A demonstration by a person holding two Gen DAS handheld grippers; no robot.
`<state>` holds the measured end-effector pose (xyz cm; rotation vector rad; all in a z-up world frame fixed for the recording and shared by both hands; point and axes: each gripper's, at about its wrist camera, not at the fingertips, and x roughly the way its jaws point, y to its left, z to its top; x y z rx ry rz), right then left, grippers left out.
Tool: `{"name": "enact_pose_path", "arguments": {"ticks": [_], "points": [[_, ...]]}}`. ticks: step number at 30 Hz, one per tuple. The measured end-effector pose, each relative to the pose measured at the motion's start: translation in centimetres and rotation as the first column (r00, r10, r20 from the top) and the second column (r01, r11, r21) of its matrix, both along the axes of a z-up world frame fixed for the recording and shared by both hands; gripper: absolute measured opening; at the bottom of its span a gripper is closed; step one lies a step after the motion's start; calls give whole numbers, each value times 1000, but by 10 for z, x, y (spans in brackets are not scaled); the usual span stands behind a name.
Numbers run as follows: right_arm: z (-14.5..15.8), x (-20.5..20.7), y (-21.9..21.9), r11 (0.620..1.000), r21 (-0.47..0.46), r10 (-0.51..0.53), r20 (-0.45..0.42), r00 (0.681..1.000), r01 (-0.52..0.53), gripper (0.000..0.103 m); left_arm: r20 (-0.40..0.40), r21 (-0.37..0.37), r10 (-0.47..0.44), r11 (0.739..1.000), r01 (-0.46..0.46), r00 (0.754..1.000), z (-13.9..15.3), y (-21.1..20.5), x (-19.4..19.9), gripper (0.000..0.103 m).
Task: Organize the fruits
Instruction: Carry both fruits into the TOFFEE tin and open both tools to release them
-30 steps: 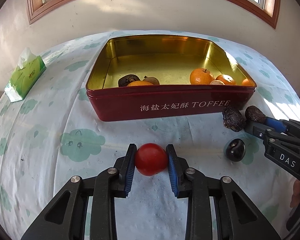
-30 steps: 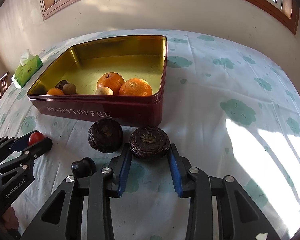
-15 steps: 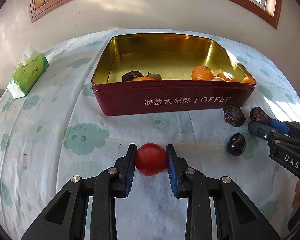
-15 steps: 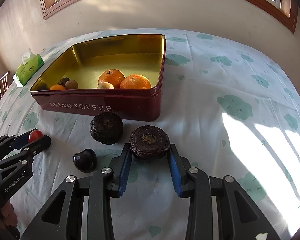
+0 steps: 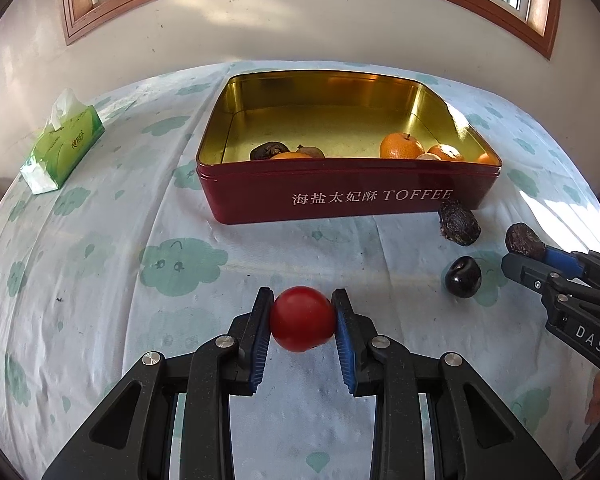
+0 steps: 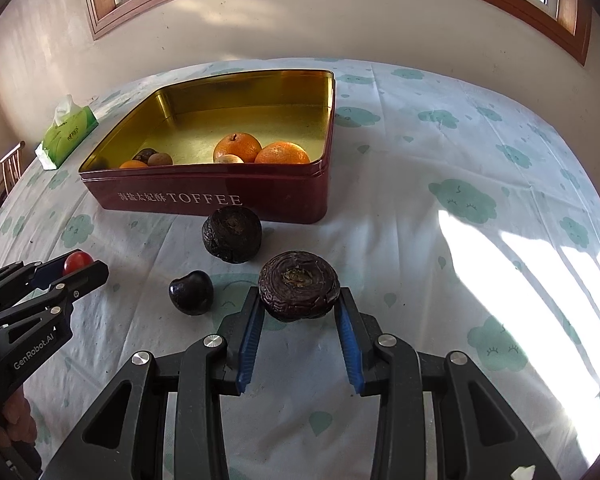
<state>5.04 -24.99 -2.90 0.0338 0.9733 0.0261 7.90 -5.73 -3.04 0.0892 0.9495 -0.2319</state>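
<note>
Your left tongs [image 5: 302,316] are clamped on a small red tomato [image 5: 302,318], both blue pads pressing its sides, and you hold it above the table [image 5: 100,280], short of the red toffee tin [image 5: 340,196]. Your right tongs [image 6: 298,300] are closed just as firmly on a dark, wrinkled round fruit [image 6: 298,285], also clear of the cloth and near the tin's front right corner.

The step in hand looks like carrying both into the tin. Lift each fruit clear of the front wall before you go forward, or the rim may knock it loose. The oranges [image 6: 238,146] sit along the near side, so aim for the bare gold floor behind them. Lower until the fruit rests, then part the pads; the tomato will likely roll.

A second wrinkled fruit [image 6: 232,234] and a glossy dark fruit [image 6: 191,293] lie on the table between your tongs; pass above them.
</note>
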Motion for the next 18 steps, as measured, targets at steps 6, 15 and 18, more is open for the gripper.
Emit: {"name": "enact_pose_path", "arguments": {"ticks": [6,15,18], "points": [[10,-5,4,1000,-2,11,17,1000,-11,34,25,-9,13,1000,-12,1000,12,7,-1,31],[36,-2,14,999,0,42,71,997,-42,34,74,-37,19,999,-16,997,39,16,6,31],[45,5,16,999,-1,48,89,995,-48,34,100,-40,19,999,-15,995,51,15,14,31]]}}
